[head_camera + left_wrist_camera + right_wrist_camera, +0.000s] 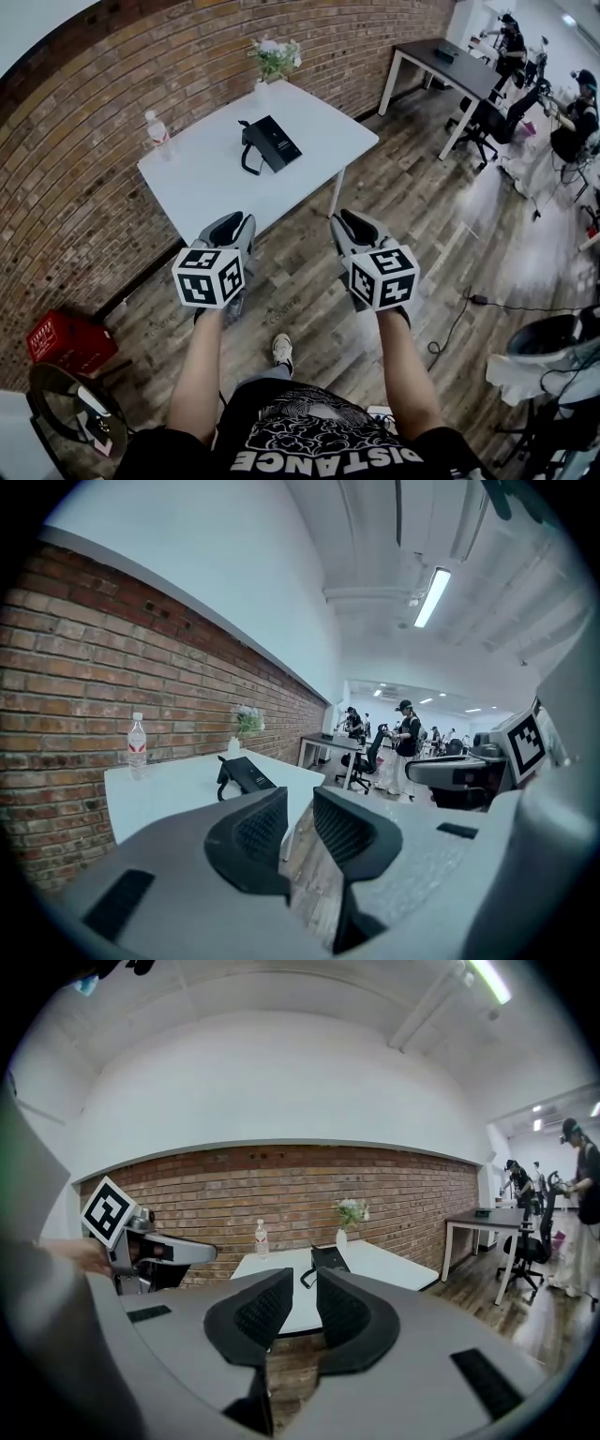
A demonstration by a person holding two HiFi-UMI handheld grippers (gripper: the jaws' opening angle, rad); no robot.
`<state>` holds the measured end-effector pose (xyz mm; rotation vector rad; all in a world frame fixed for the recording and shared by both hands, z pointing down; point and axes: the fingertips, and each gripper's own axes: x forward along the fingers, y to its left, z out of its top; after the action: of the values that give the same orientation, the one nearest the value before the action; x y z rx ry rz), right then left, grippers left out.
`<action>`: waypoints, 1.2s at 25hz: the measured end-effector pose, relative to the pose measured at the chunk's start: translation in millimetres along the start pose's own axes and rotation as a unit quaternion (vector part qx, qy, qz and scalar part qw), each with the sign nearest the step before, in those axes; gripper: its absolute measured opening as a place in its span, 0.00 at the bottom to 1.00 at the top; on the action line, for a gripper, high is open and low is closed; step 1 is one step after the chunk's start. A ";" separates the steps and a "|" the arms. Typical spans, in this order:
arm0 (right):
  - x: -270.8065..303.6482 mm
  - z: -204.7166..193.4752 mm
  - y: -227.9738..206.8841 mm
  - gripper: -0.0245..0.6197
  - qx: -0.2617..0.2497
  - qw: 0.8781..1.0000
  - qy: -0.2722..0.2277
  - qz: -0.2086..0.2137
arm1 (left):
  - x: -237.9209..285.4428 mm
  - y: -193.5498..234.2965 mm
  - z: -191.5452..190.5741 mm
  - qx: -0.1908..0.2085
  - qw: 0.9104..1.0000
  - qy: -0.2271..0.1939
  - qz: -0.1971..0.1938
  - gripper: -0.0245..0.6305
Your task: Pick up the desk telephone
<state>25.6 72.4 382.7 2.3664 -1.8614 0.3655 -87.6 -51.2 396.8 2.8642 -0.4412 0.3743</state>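
Observation:
The black desk telephone lies flat on the white table, its coiled cord hanging off its left side. My left gripper and right gripper are held side by side over the wooden floor, short of the table's near edge and apart from the phone. Both point at the table. In the left gripper view the jaws stand slightly apart with only floor between them, and the phone sits beyond. The right gripper also shows a narrow empty gap, with the phone ahead.
A water bottle stands at the table's left corner and a vase of flowers at its far corner against the brick wall. A dark desk, office chair and people are at the right. A red crate sits at the lower left.

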 end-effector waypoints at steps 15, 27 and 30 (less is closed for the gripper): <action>101.1 19.8 -19.9 0.23 0.006 1.000 0.022 -0.016 | 75.2 82.4 30.3 -0.018 0.999 0.012 -0.024 0.32; 160.8 25.4 -40.1 0.37 0.009 0.999 0.027 -0.024 | 125.7 119.0 41.6 -0.018 0.999 0.013 -0.041 0.40; 171.5 27.2 -47.2 0.40 0.009 0.999 0.027 -0.027 | 134.9 124.1 44.0 -0.018 0.999 0.013 -0.044 0.41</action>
<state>112.3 -84.0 403.0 2.3886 -1.7750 0.4389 6.6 -213.5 414.9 2.8288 -0.3123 0.3823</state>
